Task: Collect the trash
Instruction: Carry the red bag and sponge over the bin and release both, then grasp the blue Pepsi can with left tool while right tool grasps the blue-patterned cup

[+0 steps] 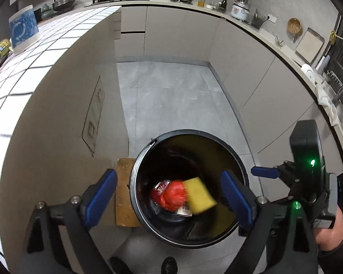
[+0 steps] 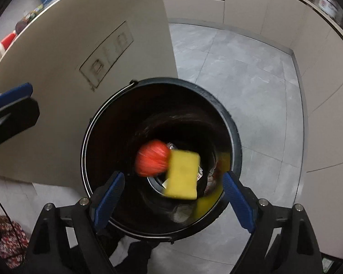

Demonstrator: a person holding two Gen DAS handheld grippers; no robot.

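Note:
A black round trash bin (image 1: 228, 147) stands on the grey floor below both grippers; it also shows in the right wrist view (image 2: 231, 118). Inside it are a yellow sponge (image 1: 200, 195) (image 2: 183, 174), blurred, a crumpled red-orange ball (image 1: 172, 196) (image 2: 152, 159) and clear wrappers. My left gripper (image 1: 169, 201) is open and empty above the bin. My right gripper (image 2: 173, 202) is open and empty above the bin; in the left wrist view it (image 1: 265, 172) shows at the right.
A tiled island counter (image 1: 45, 52) with a blue-and-white container (image 1: 22, 29) rises at the left. A wooden board (image 1: 125, 194) lies by the bin. Beige cabinets (image 1: 251, 80) and a counter with cookware run along the back and right. Dark shoes (image 1: 169, 266) are below.

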